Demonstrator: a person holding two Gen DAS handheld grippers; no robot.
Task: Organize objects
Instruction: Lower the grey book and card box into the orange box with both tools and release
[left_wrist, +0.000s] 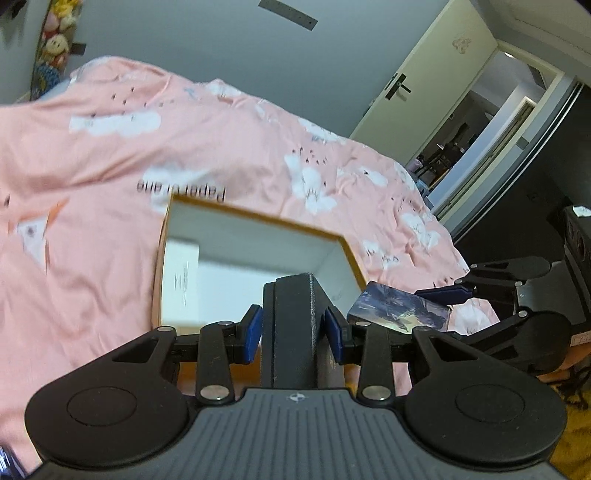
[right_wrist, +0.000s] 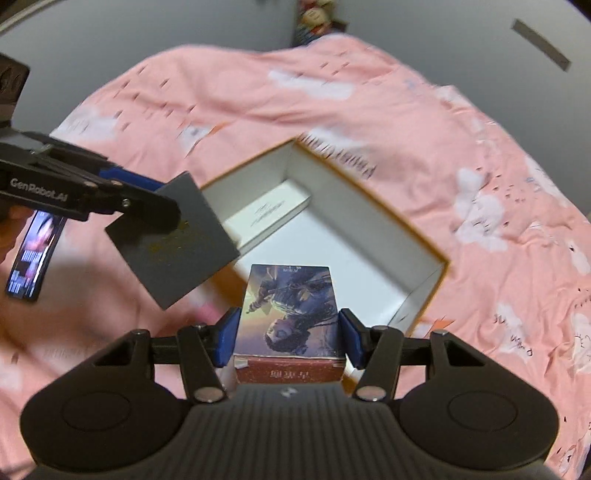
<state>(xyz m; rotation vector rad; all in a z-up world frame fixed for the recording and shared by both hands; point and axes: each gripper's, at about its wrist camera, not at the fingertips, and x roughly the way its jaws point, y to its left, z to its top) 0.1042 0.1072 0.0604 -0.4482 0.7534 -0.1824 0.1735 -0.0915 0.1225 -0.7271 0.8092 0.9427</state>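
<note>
An open cardboard box (left_wrist: 347, 254) (right_wrist: 424, 243) with a white inside lies on a pink bedspread. A white flat box (left_wrist: 181, 273) (right_wrist: 269, 214) lies inside it. My left gripper (left_wrist: 293, 332) is shut on a dark grey box (left_wrist: 291, 325), held above the near edge of the open box; the right wrist view shows it (right_wrist: 177, 236) at the left. My right gripper (right_wrist: 288, 336) is shut on a box with a picture of a figure (right_wrist: 288, 310), held near the open box's near rim; the left wrist view shows that box (left_wrist: 399, 306) at the right.
The pink bedspread (left_wrist: 110, 177) (right_wrist: 369, 92) with white clouds covers the bed. A phone with a lit screen (right_wrist: 33, 254) lies on it at the left. An open door (left_wrist: 421, 81) and a dark cabinet (left_wrist: 546, 158) stand to the right. Plush toys (left_wrist: 55, 40) are at the far wall.
</note>
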